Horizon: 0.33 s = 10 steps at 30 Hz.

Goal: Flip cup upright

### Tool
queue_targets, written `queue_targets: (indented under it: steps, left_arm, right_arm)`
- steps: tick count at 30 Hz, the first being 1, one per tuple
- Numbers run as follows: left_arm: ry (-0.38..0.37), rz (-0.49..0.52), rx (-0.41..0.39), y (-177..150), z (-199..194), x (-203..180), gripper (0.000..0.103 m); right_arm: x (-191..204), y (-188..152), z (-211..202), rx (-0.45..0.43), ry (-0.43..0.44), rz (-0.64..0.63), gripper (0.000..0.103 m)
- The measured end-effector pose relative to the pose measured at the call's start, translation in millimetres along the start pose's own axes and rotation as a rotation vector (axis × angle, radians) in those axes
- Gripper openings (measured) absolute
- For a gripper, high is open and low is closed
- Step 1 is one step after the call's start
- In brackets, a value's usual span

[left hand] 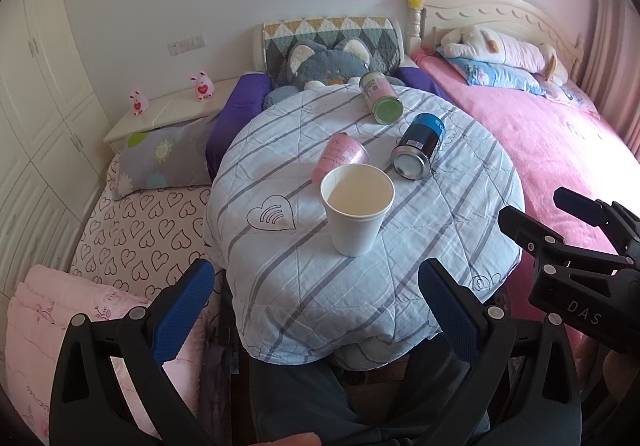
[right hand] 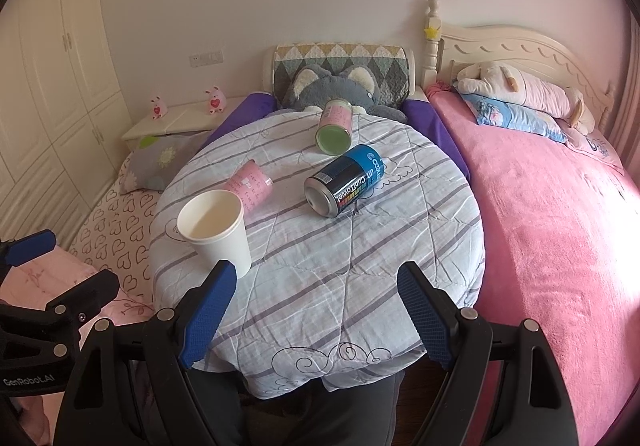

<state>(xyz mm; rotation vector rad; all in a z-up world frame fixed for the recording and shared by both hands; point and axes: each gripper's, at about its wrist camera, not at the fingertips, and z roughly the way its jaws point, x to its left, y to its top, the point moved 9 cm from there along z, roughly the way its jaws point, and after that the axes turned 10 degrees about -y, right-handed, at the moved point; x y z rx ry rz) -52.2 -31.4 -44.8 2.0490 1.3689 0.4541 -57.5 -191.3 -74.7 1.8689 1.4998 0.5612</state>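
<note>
White cup [left hand: 357, 215] stands upright just ahead of left gripper [left hand: 316, 310]; both it and right gripper [right hand: 316, 320] gape empty, likely released.

Left gripper [left hand: 316, 302] and right gripper [right hand: 316, 310] side by side — jaws spread wide, holding nothing.

The near half of the round table [right hand: 360, 286] is bare quilt — open room for a gripper. Farther back, a white paper cup [right hand: 216, 230] stands upright, touching a toppled pink cup [right hand: 250, 182]; a dark-blue can [right hand: 344, 182] and a green-lidded pink can [right hand: 335, 124] lie beyond, with gaps between them.
</note>
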Motion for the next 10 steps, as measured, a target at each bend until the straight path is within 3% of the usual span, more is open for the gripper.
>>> queue_targets:
  steps: [10]
  left_arm:
    - [-0.002, 0.004, -0.019, 2.7, -4.1, 0.5, 0.103]
  right_arm:
    - [0.4, 0.5, -0.1, 0.002, 0.002, 0.002, 0.084]
